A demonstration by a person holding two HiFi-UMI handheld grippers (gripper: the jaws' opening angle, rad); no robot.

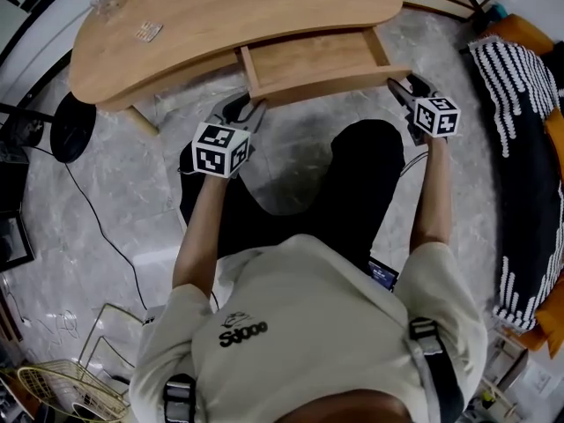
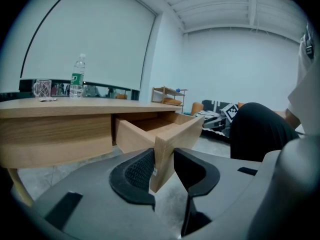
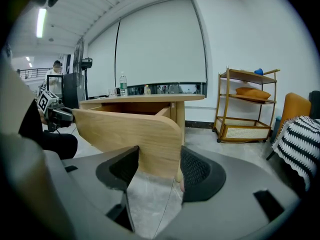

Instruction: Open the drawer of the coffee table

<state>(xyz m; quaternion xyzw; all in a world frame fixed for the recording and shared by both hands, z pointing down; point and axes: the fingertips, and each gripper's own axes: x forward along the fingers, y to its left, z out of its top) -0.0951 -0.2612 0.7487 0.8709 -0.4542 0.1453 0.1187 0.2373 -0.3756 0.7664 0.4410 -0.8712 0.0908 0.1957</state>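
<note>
Just past the seated person's knees, the left gripper point(image 1: 249, 111) is closed on the left end of the drawer front point(image 1: 330, 85), with both pads pressed to the wood. The right gripper point(image 1: 401, 86) clamps the panel's right end the same way. The front runs side to side, its long axis spanning from one gripper to the other, each hand equally near. Behind it, the drawer point(image 1: 308, 58) stands partly pulled out from under the wooden surface point(image 1: 220, 16). Opening it further likely means drawing both ends evenly straight back toward the person. A bottle point(image 2: 76, 76) and a glass point(image 2: 42, 88) stand on the surface's far side.
</note>
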